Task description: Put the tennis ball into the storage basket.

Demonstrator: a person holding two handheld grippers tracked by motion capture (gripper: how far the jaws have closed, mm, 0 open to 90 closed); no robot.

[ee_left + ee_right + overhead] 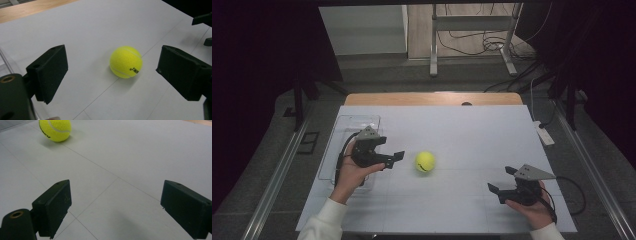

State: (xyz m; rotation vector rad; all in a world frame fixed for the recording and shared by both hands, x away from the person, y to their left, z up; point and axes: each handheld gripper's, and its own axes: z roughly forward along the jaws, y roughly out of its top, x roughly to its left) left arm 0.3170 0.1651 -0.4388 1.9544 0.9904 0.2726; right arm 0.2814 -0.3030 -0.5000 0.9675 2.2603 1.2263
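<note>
One yellow tennis ball (425, 161) at frame centre, two grippers: left gripper (393, 159) and right gripper (502, 183), both spread wide, holding nothing. One clear tray (343, 125) left of centre, contents indiscernible.

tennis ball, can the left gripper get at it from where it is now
Probably yes. The left gripper is open and points at the tennis ball, which lies free on the white table just ahead of it, with nothing in between.

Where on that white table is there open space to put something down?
Mostly free: the far half of the white sheet beyond the tennis ball, and between ball and right gripper. Crowded: the left edge, with clear tray and left gripper.
</note>
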